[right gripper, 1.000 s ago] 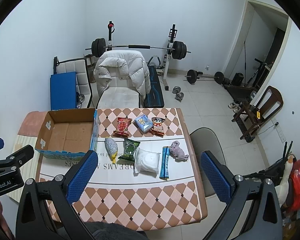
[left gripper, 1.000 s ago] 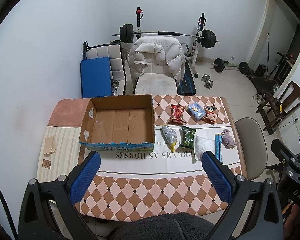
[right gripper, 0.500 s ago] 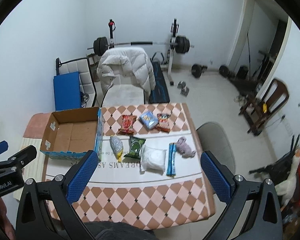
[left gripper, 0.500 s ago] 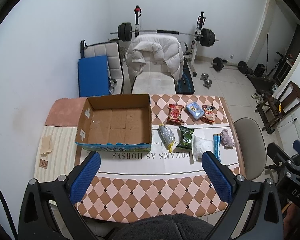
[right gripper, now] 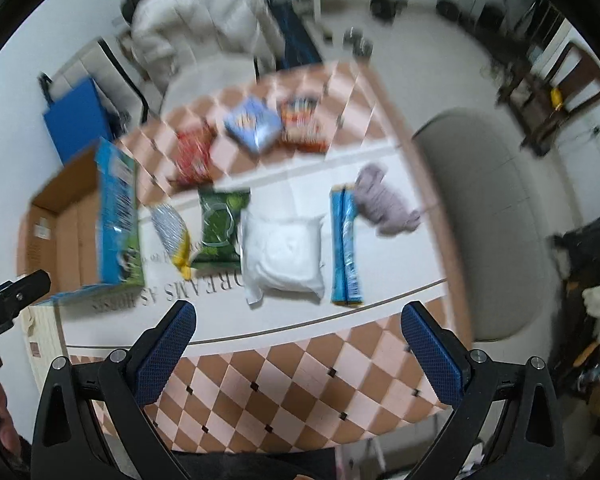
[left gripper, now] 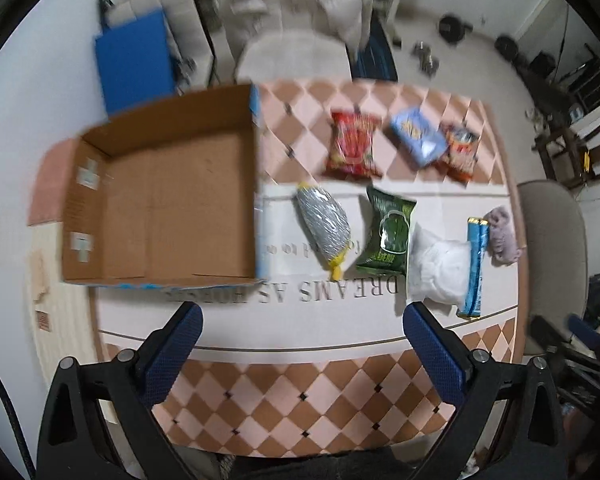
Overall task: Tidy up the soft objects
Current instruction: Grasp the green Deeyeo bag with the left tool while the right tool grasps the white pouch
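Note:
An open cardboard box (left gripper: 160, 208) stands empty on the left of the table; it also shows in the right wrist view (right gripper: 80, 220). Soft packets lie to its right: a red bag (left gripper: 352, 146), a light blue pack (left gripper: 418, 136), an orange bag (left gripper: 460, 152), a silver mesh pouch (left gripper: 324, 224), a green bag (left gripper: 388, 236), a white pillow pack (right gripper: 284, 256), a blue stick pack (right gripper: 344, 244) and a grey plush toy (right gripper: 380, 200). My left gripper (left gripper: 300, 352) and right gripper (right gripper: 298, 350) are open and empty, above the table's near side.
The table has a checked cloth (left gripper: 300, 412) with a white printed band. A padded chair (right gripper: 480, 216) stands at the right edge. A chair with a white jacket (left gripper: 296, 0), a blue mat (left gripper: 136, 60) and gym weights stand behind the table.
Both grippers have dropped closer to the table, so the objects look larger. The right one has also turned towards the right side. Nothing on the table has moved.

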Demonstrator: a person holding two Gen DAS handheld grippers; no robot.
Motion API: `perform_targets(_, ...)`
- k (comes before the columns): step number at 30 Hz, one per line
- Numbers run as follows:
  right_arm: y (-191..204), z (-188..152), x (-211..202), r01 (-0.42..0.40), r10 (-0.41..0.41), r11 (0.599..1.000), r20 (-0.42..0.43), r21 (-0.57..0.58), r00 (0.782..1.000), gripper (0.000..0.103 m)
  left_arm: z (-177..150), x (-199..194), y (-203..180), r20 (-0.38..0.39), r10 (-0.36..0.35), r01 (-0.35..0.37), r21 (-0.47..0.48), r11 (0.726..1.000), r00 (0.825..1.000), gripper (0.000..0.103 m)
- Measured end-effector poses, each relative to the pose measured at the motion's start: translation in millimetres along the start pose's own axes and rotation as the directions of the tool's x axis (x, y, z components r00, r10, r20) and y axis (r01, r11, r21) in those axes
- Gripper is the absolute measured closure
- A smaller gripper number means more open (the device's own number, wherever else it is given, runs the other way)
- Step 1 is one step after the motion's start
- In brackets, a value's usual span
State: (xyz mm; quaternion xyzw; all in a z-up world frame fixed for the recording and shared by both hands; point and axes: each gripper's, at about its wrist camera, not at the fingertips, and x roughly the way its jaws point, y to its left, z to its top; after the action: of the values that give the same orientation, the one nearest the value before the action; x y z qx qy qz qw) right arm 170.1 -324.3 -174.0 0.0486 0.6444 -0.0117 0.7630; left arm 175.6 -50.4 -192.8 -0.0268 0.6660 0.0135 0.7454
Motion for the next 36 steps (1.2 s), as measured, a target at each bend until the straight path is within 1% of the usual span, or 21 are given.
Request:
perform_targets(2, -4, 12, 50, -0.01, 0.011, 1.0, -0.068, 0.012, 0.998, 0.0, 13, 29, -9, -0.046, -0.003, 0.003, 0.002, 1.0, 0.999, 0.003)
perform_targets(4, -2, 22, 95, -0.017, 0.019, 1.0, -0.129, 0.02, 0.991, 0.0, 24, 51, -15, -0.072, 0.011, -0.011, 0.001, 1.0, 0.997, 0.01)
perform_targets(5, 0, 26, 114, -0.008, 0.012, 1.0, -0.153, 0.021, 0.988, 0.0, 28, 60, -18, -0.08, 0.015, -0.015, 0.001, 1.0, 0.997, 0.011)
perform_targets(6, 3, 30, 134, 0.002, 0.002, 1.0, -0.176, 0.019, 0.984, 0.0, 33, 69, -20, -0.09, 0.018, -0.018, 0.0, 1.0, 0.996, 0.016)
perform_targets(7, 6, 32, 151, 0.007, -0.003, 1.0, -0.2, 0.019, 0.98, 0.0, 38, 77, -22, -0.101, 0.023, -0.023, 0.003, 1.0, 0.995, 0.021)
perform_targets(9, 12, 38, 186, 0.014, -0.007, 1.0, -0.244, 0.027, 0.97, 0.0, 46, 92, -26, -0.118, 0.032, -0.03, 0.013, 0.999, 0.993, 0.026)
perform_targets(12, 15, 34, 216, 0.035, -0.027, 0.999, -0.29, 0.02, 0.957, 0.0, 57, 111, -34, -0.152, 0.026, -0.023, 0.022, 0.999, 0.988, 0.026)
perform_targets(13, 14, 32, 221, 0.048, -0.042, 0.999, -0.294, 0.013, 0.955, 0.0, 60, 116, -37, -0.163, 0.022, -0.018, 0.027, 0.999, 0.986, 0.026)
perform_targets(15, 5, 25, 225, 0.031, -0.023, 0.999, -0.303, 0.023, 0.953, 0.0, 64, 126, -46, -0.185, 0.01, -0.001, 0.047, 0.999, 0.983, 0.026)
perform_targets(17, -8, 19, 228, 0.033, -0.02, 0.999, -0.321, 0.033, 0.947, 0.001, 68, 136, -58, -0.205, -0.006, 0.021, 0.068, 0.997, 0.979, 0.026)
perform_targets(18, -14, 16, 227, 0.035, -0.02, 0.999, -0.319, 0.04, 0.947, 0.001, 70, 142, -64, -0.217, -0.019, 0.037, 0.076, 0.996, 0.976, 0.026)
perform_targets(22, -25, 7, 232, 0.013, 0.004, 0.999, -0.332, 0.049, 0.943, 0.001, 77, 176, -86, -0.298, -0.059, 0.088, 0.084, 0.993, 0.953, 0.026)
perform_targets(25, -24, 4, 232, -0.011, 0.022, 0.999, -0.327, 0.036, 0.945, 0.001, 80, 199, -94, -0.341, -0.057, 0.092, 0.088, 0.992, 0.938, 0.026)
perform_targets(27, -19, 2, 230, -0.024, 0.031, 0.999, -0.332, 0.026, 0.943, 0.001, 81, 214, -98, -0.368, -0.041, 0.083, 0.098, 0.992, 0.929, 0.026)
perform_targets(28, -18, 2, 233, -0.023, 0.029, 1.0, -0.336, 0.022, 0.942, 0.001, 81, 218, -99, -0.371, -0.037, 0.08, 0.1, 0.992, 0.928, 0.029)
perform_targets(29, -18, 2, 235, -0.021, 0.026, 1.0, -0.338, 0.018, 0.941, 0.001, 81, 223, -99, -0.372, -0.034, 0.077, 0.101, 0.992, 0.928, 0.035)
perform_targets(31, -14, 6, 243, -0.019, 0.022, 1.0, -0.348, 0.01, 0.937, 0.001, 80, 230, -98, -0.394, -0.045, 0.087, 0.089, 0.992, 0.918, 0.064)
perform_targets(32, -7, 11, 240, -0.018, 0.019, 1.0, -0.352, 0.006, 0.936, 0.001, 78, 233, -97, -0.395, -0.03, 0.07, 0.089, 0.994, 0.918, 0.065)
perform_targets(34, -4, 8, 243, -0.011, 0.012, 1.0, -0.348, 0.004, 0.937, 0.002, 75, 233, -95, -0.376, -0.021, 0.061, 0.096, 0.993, 0.927, 0.069)
perform_targets(35, -2, 7, 244, -0.01, 0.01, 1.0, -0.345, 0.003, 0.939, 0.006, 72, 231, -95, -0.368, -0.013, 0.054, 0.102, 0.993, 0.93, 0.07)
perform_targets(36, -1, 7, 246, -0.012, 0.011, 1.0, -0.34, -0.001, 0.94, 0.008, 70, 229, -94, -0.361, -0.003, 0.046, 0.109, 0.993, 0.933, 0.071)
